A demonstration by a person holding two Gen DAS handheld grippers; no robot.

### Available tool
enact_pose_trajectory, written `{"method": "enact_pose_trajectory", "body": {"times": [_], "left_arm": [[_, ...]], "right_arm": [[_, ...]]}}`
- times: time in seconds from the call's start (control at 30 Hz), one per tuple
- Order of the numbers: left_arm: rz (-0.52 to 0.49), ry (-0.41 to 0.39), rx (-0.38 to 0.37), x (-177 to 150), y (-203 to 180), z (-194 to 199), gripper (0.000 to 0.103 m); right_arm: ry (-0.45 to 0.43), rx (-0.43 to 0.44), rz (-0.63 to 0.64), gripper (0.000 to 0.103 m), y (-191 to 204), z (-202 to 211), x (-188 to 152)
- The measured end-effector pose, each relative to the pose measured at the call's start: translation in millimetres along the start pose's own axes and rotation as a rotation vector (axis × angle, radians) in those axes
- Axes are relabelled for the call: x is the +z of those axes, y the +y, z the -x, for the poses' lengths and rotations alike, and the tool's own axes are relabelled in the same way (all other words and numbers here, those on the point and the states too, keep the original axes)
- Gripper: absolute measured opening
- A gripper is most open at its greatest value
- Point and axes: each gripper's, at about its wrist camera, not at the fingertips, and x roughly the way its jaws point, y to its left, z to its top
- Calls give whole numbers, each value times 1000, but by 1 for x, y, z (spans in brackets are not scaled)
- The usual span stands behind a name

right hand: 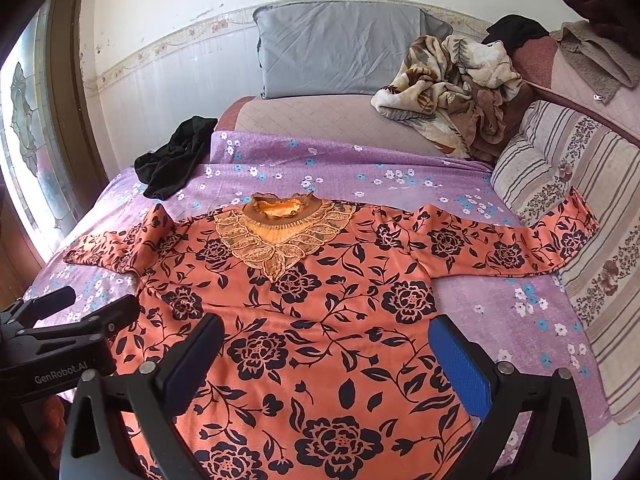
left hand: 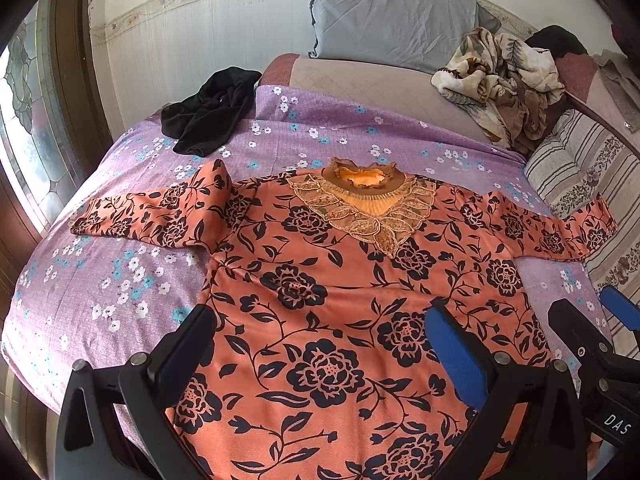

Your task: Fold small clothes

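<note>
An orange top with black flowers [left hand: 332, 280] lies flat, front up, on the purple floral bedsheet [left hand: 120, 280], both sleeves spread sideways. It also shows in the right wrist view [right hand: 304, 320]. Its lace collar [left hand: 360, 196] points to the far side. My left gripper [left hand: 324, 336] is open and empty, just above the top's lower left part. My right gripper [right hand: 328, 352] is open and empty, above the lower right part. The right gripper shows at the right edge of the left wrist view [left hand: 592, 320]; the left gripper shows at the left edge of the right wrist view [right hand: 84, 304].
A black garment [left hand: 212, 112] lies crumpled at the far left of the bed. A grey pillow [left hand: 392, 16] leans on the wall. A crumpled brown blanket [left hand: 504, 76] and a striped cushion [left hand: 580, 176] sit at the right. A window [left hand: 28, 120] is at the left.
</note>
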Motion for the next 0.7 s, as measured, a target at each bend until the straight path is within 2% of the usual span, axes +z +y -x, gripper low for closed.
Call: {"method": "enact_pose_trajectory", "body": {"times": [0.7], "left_arm": [[8, 10, -3, 2, 0, -3, 103]], "right_arm": [[-3, -3, 6, 103, 3, -1, 1]]}}
